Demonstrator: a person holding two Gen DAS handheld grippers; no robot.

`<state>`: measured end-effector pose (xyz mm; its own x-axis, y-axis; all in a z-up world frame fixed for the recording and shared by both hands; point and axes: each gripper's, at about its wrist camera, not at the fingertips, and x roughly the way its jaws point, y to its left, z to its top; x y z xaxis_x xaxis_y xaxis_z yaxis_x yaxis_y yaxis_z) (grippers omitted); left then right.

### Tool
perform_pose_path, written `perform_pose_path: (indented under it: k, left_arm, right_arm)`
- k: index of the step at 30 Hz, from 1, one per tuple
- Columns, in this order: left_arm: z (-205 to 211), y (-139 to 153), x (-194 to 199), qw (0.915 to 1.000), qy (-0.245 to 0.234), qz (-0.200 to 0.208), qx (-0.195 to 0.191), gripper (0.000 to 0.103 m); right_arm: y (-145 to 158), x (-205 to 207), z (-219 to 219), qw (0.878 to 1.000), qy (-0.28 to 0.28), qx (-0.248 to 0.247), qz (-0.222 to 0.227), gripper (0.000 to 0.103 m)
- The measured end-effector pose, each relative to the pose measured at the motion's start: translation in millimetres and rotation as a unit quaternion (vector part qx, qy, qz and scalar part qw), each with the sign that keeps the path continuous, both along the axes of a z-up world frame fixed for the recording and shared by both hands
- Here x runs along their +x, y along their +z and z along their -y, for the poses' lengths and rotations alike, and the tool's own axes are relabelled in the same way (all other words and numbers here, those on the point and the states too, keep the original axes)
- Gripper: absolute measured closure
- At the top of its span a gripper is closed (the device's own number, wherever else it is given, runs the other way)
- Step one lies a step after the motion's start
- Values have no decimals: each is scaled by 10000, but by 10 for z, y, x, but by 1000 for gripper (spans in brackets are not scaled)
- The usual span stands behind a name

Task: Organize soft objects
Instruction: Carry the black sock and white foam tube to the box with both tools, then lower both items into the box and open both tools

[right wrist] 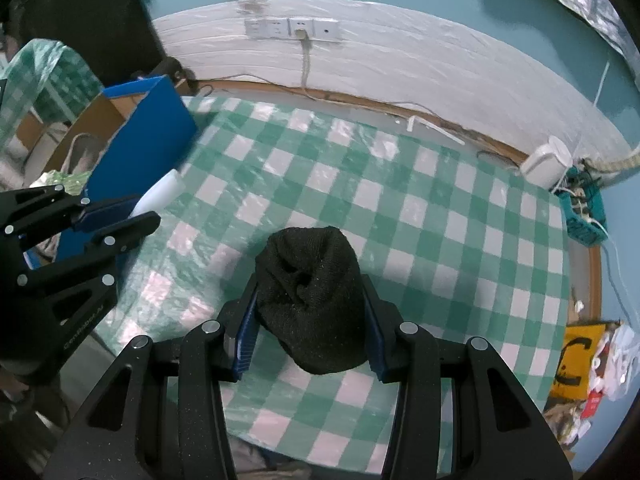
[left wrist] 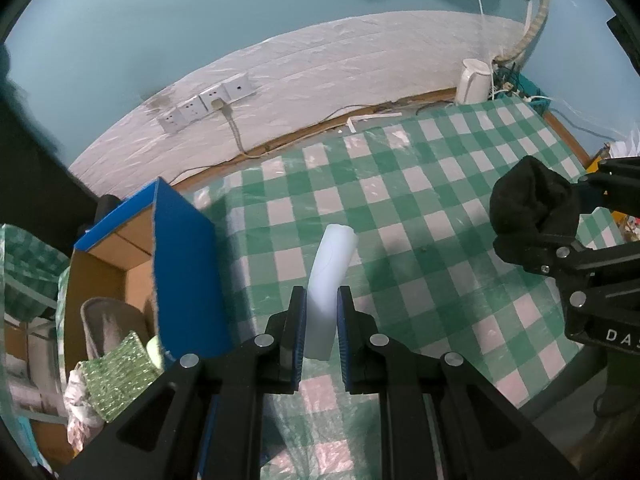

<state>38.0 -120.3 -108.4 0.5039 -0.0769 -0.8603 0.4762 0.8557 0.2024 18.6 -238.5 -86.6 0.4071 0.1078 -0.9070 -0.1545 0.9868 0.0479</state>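
Observation:
My left gripper (left wrist: 322,312) is shut on a white foam strip (left wrist: 330,276), which sticks up and bends away over the green checked tablecloth (left wrist: 400,200). The same strip (right wrist: 160,196) shows at the left of the right wrist view, pinched in the left gripper (right wrist: 116,216). My right gripper (right wrist: 310,320) is shut on a bundled black knit cloth (right wrist: 310,292) held above the tablecloth (right wrist: 440,220). That cloth (left wrist: 532,204) and the right gripper (left wrist: 560,224) appear at the right edge of the left wrist view.
An open cardboard box with blue sides (left wrist: 184,264) stands at the table's left edge, holding a grey slipper (left wrist: 108,328) and a green sponge (left wrist: 120,376). A white kettle (left wrist: 474,80) and a teal basket (right wrist: 584,216) sit at the far corner. A wall socket strip (left wrist: 208,102) has a cable down to the table.

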Motion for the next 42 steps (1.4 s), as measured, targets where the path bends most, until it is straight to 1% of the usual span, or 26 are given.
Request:
perform_pose_path:
  k: [5,18,26,36,42]
  left_arm:
    - [-120,73,-15,9998,104,133,56,89]
    - [-585,228,11,9984,537,201,-31,89]
    - [-932,312,22,9960,840,279,-121,89]
    - [-1391,336,30,9918,1224,292,-204,89]
    - [-1648,304,50,9889,1445,256,-220,89]
  right_arm:
    - [67,41,-139,9999,126,26,67,58]
    - [208,166,-639,9982,571,82,169,58]
    - [302,260,-1030,9961,841,123,240,58]
    - [357,326,-1510,9926,1173,152,259,58]
    - [370,368,-1756,9905,1343,173,253,58]
